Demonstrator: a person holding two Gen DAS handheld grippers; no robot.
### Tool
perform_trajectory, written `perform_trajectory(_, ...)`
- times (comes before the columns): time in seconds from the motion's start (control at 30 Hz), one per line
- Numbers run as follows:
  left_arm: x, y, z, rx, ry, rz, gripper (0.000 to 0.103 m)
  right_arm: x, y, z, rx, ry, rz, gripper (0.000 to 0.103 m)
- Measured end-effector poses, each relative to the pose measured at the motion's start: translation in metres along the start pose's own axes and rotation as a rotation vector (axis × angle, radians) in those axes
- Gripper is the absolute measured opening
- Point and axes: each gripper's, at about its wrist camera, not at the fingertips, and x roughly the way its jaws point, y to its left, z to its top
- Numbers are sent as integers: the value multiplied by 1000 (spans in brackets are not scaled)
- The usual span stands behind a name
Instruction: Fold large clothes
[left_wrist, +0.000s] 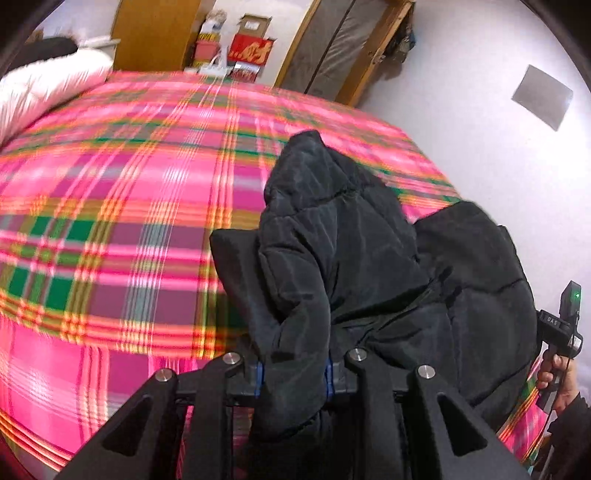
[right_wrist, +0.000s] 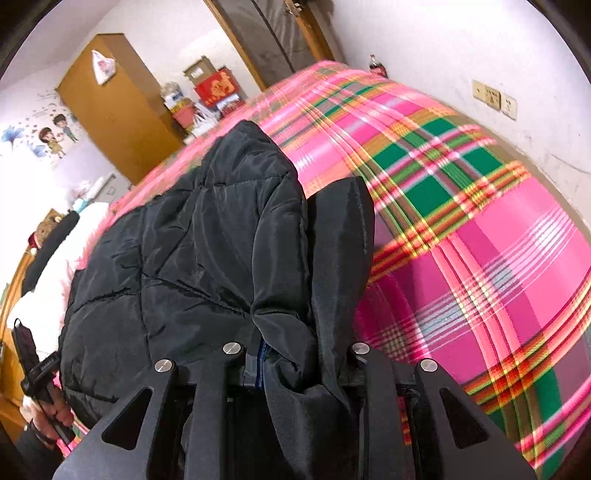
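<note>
Bunched black padded jacket (left_wrist: 332, 266) fills both views, its fabric pinched between the fingers of the left gripper (left_wrist: 295, 373) and of the right gripper (right_wrist: 303, 365), and it hangs over the pink plaid bed (left_wrist: 110, 206). To fold cleanly, I'd keep both pinches level and taut. Open bedspread lies ahead; a white coat (left_wrist: 44, 85) and the wall (left_wrist: 498, 147) bound the sides.

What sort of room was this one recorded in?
Most likely a home bedroom: a bed with a pink plaid cover, a wooden wardrobe against the wall, and cartoon stickers on the wall. A black padded jacket lies on the bed.
</note>
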Motion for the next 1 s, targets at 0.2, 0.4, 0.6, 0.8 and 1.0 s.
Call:
perform_trajectory(0.2,13,17,-24,-54,1,-24,33,13,-10,-10,37,17,-30,36)
perform_trajectory(0.4,7,19,-22,-88,15,-5,43,-2,-4,-4,52,32,-100,50)
perform_trajectory(0.6,-39,19,-11,-69,-30,18,43,-63,11,-2,24,-78,-137,51)
perform_trajectory(0.8,-76,-2,11,-31,-157,63,41,-80,59,7,-132,-161,-129,51)
perform_trajectory(1.0,-3,-48,43,138,-65,79,42,9,79,23,-203,-2,-206,51)
